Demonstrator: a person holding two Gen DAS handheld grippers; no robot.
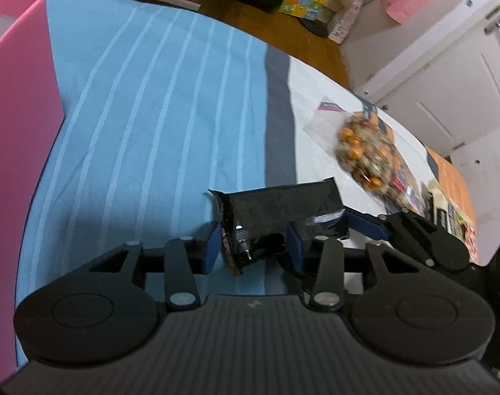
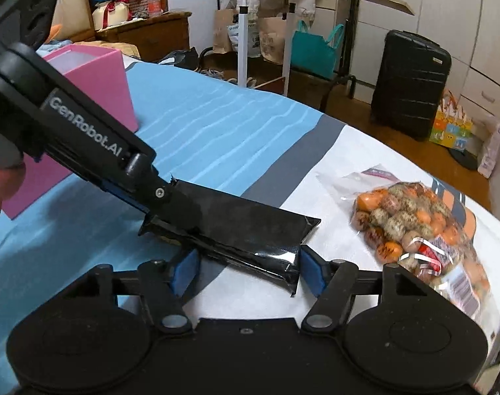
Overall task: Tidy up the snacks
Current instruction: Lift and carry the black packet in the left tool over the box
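A black foil snack packet [image 2: 240, 227] hangs between both grippers above the bed. My left gripper [image 1: 254, 247] is shut on one end of the packet [image 1: 282, 207]; it also shows in the right wrist view [image 2: 164, 197], clamping the packet's far end. My right gripper [image 2: 246, 271] has its blue pads on either side of the packet's near end, the right pad touching and a gap at the left pad. It also shows in the left wrist view [image 1: 345, 222]. A clear bag of orange and speckled candies [image 2: 417, 227] lies on the white part of the bedsheet to the right.
A pink open box [image 2: 95, 82] stands on the blue striped sheet [image 2: 217, 131] at the left, also in the left wrist view [image 1: 16, 82]. More snack packets [image 1: 447, 204] lie at the sheet's right edge. A black suitcase [image 2: 411, 82], bags and a folding table stand beyond the bed.
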